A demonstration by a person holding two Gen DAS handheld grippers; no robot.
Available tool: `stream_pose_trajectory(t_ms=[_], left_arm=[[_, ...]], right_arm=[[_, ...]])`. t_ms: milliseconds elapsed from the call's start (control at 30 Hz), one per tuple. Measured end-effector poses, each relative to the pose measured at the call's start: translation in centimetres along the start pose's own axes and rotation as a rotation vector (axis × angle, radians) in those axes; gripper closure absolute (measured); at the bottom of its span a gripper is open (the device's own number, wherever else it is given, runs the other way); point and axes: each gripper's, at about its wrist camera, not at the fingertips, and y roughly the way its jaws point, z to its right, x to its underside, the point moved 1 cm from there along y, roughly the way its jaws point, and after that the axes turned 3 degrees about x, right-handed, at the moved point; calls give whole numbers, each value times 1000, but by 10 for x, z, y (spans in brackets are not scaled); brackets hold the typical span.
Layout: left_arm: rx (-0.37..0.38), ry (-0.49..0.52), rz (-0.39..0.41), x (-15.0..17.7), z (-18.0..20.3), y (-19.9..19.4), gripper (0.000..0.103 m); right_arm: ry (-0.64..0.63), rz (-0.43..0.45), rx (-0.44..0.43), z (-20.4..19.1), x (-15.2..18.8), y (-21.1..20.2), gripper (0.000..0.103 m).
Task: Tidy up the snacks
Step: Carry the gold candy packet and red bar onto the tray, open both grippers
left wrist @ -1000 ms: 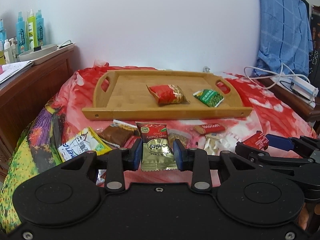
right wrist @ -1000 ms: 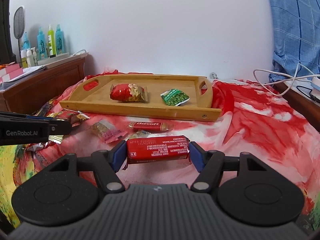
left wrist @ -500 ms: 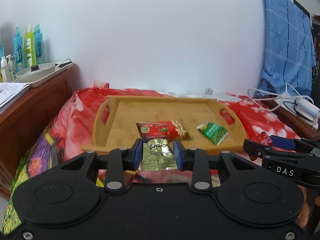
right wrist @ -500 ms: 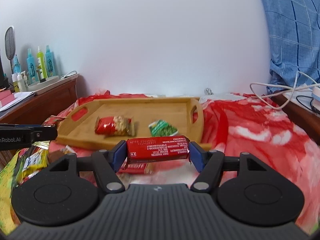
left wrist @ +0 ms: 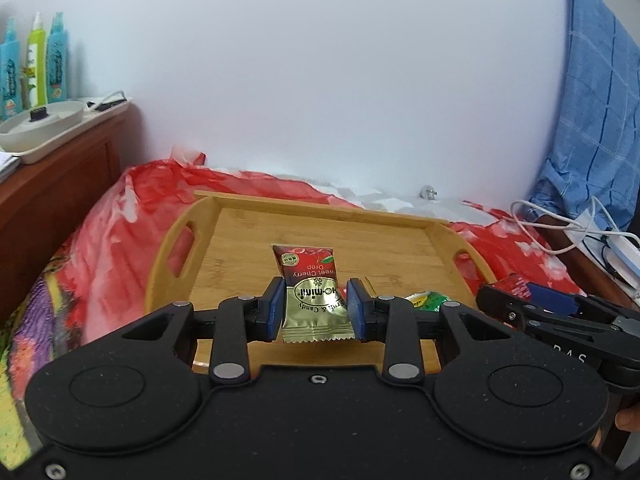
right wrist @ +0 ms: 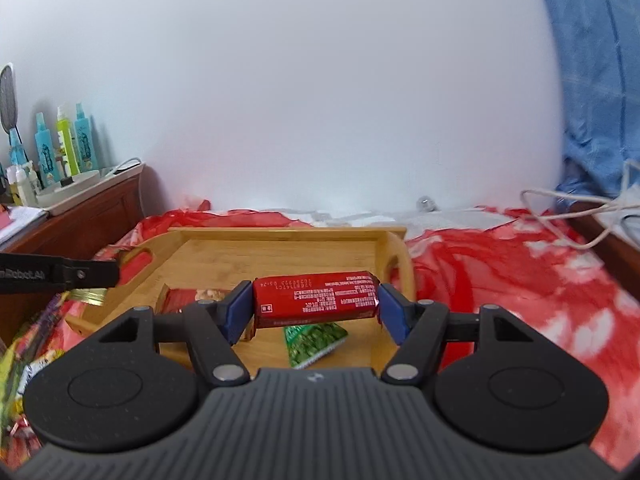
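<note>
Over the tray: both tongs hang above the wooden tray, which lies on the bed's red patterned cover.
Left tongs: pinching a gold-and-red cherry candy packet by its side edges, the packet upright and clear of the tray floor.
Right tongs: pinching a red wrapped snack bar end to end, held level above the tray's right half.
Tray contents: a green snack pouch lies flat on the tray floor under the red bar; a red peanut-type packet lies to its left, half hidden behind the right tongs' finger.
Done so far: two snacks lie in the tray.
In hand: two more are carried over it, not yet released; by my reading the step is placing them.
Left to do: set both held snacks down on bare wood, then fetch the rest. Some loose wrappers show on the bed at the left edge of the right wrist view; how many cannot be told.
Free space: the far half of the tray is bare, so room looks ample.
Risk: dropping the bar onto the green pouch would stack rather than sort.
</note>
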Motion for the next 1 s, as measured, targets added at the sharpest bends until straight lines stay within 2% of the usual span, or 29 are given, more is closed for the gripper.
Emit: stream_pose_trajectory(t_ms=[167,600,1000], left_arm=[[-14,-9,-14,-9,0,29,72],[-48,-21,-51,-18,-2,95,72],[-50,0,-74,-12,6,127,72]], right_arm=[[19,-52,-16,5,-4,30,34],[-44,-93,-2,0,-9,89,34],[-45,-105,3,3,-8,109,34]])
